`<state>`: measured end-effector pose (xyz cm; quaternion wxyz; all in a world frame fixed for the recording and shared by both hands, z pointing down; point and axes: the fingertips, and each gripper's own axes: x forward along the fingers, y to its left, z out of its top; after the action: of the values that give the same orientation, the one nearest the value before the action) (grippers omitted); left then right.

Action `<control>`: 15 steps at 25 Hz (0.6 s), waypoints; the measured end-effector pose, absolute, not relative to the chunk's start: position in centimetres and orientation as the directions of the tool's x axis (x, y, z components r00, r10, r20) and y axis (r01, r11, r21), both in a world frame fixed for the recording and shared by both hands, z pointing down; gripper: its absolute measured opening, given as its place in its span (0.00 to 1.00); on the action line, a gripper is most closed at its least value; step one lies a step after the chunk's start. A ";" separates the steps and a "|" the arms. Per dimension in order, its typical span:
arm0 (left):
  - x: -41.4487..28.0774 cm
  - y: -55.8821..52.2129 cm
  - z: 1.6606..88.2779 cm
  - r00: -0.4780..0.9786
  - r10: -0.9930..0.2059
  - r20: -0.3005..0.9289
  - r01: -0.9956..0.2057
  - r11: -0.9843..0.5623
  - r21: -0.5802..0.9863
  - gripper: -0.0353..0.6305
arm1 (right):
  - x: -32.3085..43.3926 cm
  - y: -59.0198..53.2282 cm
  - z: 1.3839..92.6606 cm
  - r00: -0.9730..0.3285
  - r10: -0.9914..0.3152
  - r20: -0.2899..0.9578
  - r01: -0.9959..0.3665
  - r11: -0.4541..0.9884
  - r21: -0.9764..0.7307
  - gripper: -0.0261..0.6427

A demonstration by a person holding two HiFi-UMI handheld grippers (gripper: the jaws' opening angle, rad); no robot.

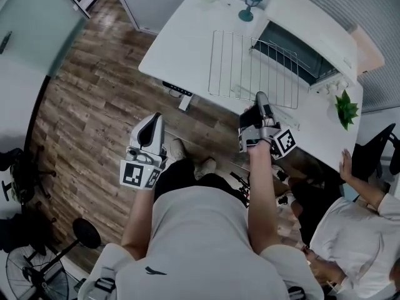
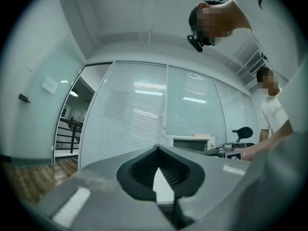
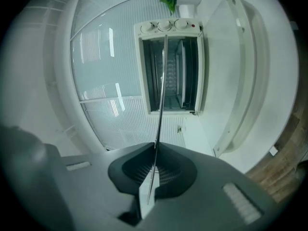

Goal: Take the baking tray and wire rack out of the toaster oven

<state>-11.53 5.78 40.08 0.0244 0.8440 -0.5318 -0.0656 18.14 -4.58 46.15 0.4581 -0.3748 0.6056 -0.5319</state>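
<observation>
Slippage is the worry: the right tongs (image 1: 262, 96) pinch only the thin near edge of the wire rack (image 1: 250, 67), which is out of the toaster oven (image 1: 315, 33) and over the surface (image 1: 178, 39). It could pivot, sag or snag the oven. The left tongs (image 1: 150, 129) are closed on nothing.
</observation>
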 end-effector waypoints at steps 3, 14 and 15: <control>-14.0 5.6 40.0 0.398 -0.913 -0.087 -0.907 -0.406 0.114 0.06 | 15.3 -5.5 46.3 -0.330 -0.932 -0.153 0.033 0.150 -0.988 0.04; -22.7 3.2 40.6 0.384 -0.920 -0.074 -0.913 -0.391 0.120 0.06 | 6.3 -7.7 47.1 -0.348 -0.927 -0.136 0.049 0.127 -0.991 0.04; -23.5 2.9 40.6 0.384 -0.920 -0.075 -0.913 -0.390 0.121 0.06 | 5.3 -7.8 47.2 -0.350 -0.927 -0.135 0.052 0.125 -0.991 0.04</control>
<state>-23.54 2.95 40.61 0.0296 0.8313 -0.5513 -0.0649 5.35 -7.83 47.17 0.4413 -0.3608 0.6064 -0.5543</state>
